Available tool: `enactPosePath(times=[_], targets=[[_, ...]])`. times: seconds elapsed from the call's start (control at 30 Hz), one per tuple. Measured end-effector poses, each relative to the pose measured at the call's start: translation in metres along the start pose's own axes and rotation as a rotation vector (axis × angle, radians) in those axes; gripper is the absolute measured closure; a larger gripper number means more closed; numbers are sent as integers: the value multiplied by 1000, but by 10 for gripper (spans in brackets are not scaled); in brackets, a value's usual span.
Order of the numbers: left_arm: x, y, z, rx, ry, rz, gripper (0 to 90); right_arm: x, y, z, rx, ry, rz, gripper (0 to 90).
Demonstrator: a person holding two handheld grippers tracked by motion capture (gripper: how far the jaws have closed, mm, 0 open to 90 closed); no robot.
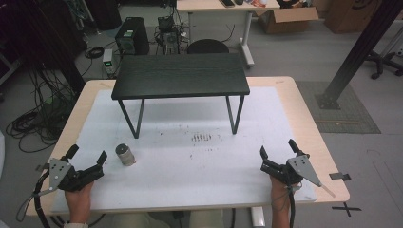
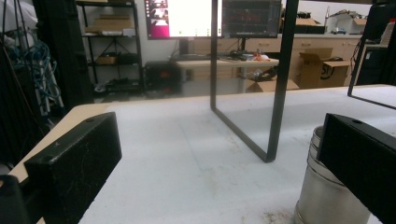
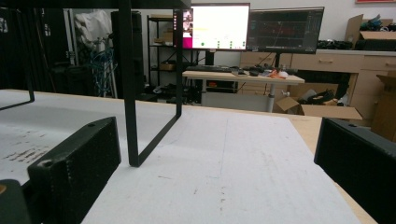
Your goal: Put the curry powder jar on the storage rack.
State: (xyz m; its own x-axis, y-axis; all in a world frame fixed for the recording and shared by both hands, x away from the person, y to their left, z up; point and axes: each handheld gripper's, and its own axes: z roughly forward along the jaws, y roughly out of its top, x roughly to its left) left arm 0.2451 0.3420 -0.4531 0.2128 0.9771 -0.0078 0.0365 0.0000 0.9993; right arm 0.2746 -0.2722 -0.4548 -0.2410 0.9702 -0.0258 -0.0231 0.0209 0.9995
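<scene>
1 metal can [image 2: 331,200] nr L hand-held gripper [image 2: 219,163]

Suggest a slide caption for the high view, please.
Two open hand-held grippers, left and right, rest on a white mat; a metal can stands near the left one.

silver tin [image 1: 125,154] | black stand [image 1: 180,75] | white mat [image 1: 190,166] | black fingers [image 2: 74,163]

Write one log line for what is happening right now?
left gripper: open, beside small silver metal can | right gripper: open, holding nothing | black raised shelf: bare
</scene>
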Motion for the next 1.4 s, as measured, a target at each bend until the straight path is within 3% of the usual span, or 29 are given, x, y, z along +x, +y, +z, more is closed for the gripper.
enactPosePath(times=[0.6, 0.97, 1.17, 1.4], targets=[[1, 6, -4, -7, -12, -37, 3, 0, 0, 0, 4, 0, -1, 2], [-13, 22, -8, 7, -98, -15, 2, 0, 0, 1, 8, 1, -3, 2], [-18, 25, -7, 15, -130, -30, 2, 0, 0, 1, 8, 1, -3, 2], [-30, 25, -6, 21, -166, -18, 2, 0, 0, 1, 9, 1, -3, 2]])
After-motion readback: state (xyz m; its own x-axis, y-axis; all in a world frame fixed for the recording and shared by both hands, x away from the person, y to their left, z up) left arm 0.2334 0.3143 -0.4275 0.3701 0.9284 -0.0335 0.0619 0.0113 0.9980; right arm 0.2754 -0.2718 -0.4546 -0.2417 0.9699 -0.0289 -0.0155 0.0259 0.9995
